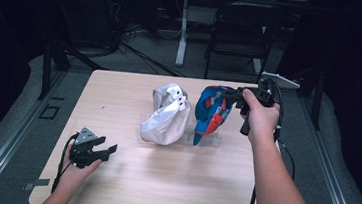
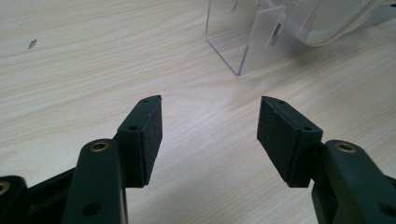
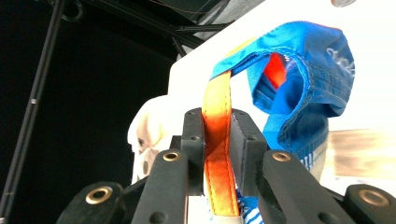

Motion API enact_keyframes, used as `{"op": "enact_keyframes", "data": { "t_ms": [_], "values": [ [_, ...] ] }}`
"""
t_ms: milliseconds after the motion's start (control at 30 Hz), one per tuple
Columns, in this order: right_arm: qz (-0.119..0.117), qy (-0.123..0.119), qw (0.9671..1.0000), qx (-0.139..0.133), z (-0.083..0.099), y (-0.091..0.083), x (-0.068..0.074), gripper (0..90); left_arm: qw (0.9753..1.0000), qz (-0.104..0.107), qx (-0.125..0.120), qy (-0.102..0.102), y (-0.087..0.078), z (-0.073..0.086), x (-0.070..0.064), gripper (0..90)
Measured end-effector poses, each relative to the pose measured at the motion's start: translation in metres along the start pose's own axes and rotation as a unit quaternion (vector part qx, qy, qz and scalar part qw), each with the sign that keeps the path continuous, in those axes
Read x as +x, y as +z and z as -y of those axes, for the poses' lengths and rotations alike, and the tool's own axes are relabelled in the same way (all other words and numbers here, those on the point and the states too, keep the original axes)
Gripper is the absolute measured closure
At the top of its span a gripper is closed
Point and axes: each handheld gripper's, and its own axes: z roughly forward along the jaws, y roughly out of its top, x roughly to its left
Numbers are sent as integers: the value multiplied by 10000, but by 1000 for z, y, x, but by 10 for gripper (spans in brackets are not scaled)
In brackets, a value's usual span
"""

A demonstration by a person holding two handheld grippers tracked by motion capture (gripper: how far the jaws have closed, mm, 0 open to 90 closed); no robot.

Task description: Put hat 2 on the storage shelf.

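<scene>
The wooden table (image 1: 161, 180) in front of me carries two caps side by side near its far middle, each sitting on a clear acrylic stand (image 2: 243, 51). The white cap (image 1: 166, 114) is on the left, its pale crown bulging toward me, and in my left gripper view its rim shows at the top right above the stand's clear plates. The blue cap (image 1: 211, 112), with red and white patches, stands just to the right of it, close but apart. My right gripper (image 1: 233, 93) reaches in from the right, level with the top of the blue cap, and is clamped on the cap's orange strap (image 3: 217, 140); in my right gripper view the strap runs up between the two black jaws, pinched flat, and joins the blue band that arches over the cap's back opening. My left gripper (image 1: 106, 151) rests low at the near left of the table, well apart from both caps, with its jaws spread wide and nothing between them; bare wood grain shows in the gap, and its pads (image 2: 152, 135) face each other across it.
</scene>
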Motion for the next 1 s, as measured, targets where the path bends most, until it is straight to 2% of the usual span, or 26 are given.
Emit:
{"op": "enact_keyframes", "data": {
  "t_ms": [133, 333, 500, 667, 867, 1000],
  "values": [
    [109, -24, 9999, -82, 1, -4, 0, 770, 10000, -2, 9, 6, 0, -1, 0, 410],
    [228, -143, 9996, -7, 3, -9, -5, 770, 10000, 9, 43, 45, -1, -1, 0, 411],
    [338, -163, 9993, -49, 5, -11, -8, 757, 10000, -11, 0, 36, 0, -1, 0, 411],
    [360, -198, 9991, -72, 4, -15, -9, 739, 10000, -13, -1, 34, 0, -1, 0, 411],
    [379, -261, 9988, -148, 3, -25, -9, 694, 10000, -16, 1, 37, 0, -1, 0, 411],
    [401, -303, 9985, -211, 5, -30, -9, 605, 10000, -27, 12, 51, 0, -1, 0, 411]
  ]
}}
